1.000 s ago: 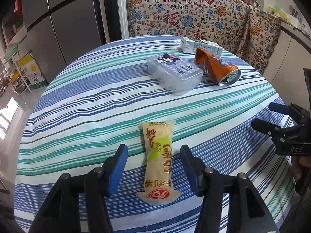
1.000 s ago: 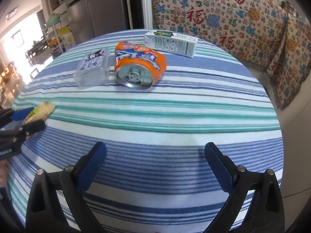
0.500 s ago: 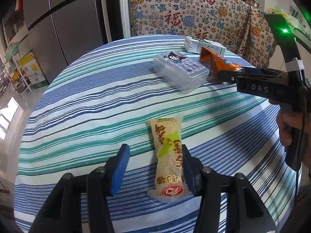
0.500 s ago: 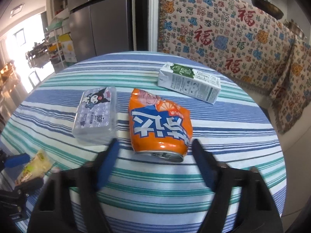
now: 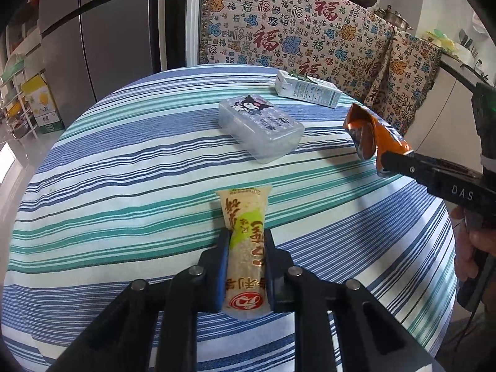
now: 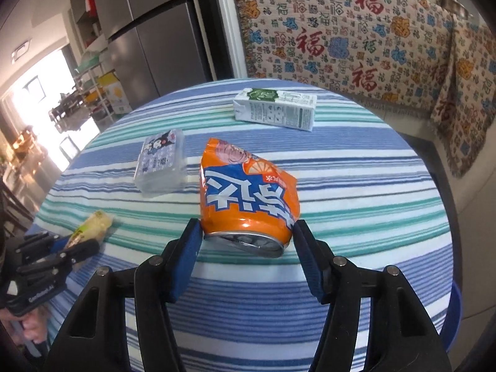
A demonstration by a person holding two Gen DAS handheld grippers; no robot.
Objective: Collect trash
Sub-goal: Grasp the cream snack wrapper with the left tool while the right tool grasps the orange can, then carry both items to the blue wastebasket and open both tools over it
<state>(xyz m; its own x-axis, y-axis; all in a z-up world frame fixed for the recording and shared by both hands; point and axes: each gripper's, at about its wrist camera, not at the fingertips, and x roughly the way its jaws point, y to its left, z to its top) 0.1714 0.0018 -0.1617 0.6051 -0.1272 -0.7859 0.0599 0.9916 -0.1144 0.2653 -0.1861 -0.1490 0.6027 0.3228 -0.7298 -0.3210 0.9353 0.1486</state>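
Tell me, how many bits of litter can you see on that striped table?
4: a snack packet in the closing left fingers, a crushed orange can gripped in the right fingers, a clear plastic box mid-table, and a milk carton at the far edge.

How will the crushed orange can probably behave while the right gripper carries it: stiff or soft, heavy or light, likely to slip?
The crushed orange can looks dented and flattened, so its thin wall would probably give further under pressure. It is likely light, since it seems empty. The right gripper holds only its rim end, and the metal is glossy, so it might slip or swing.
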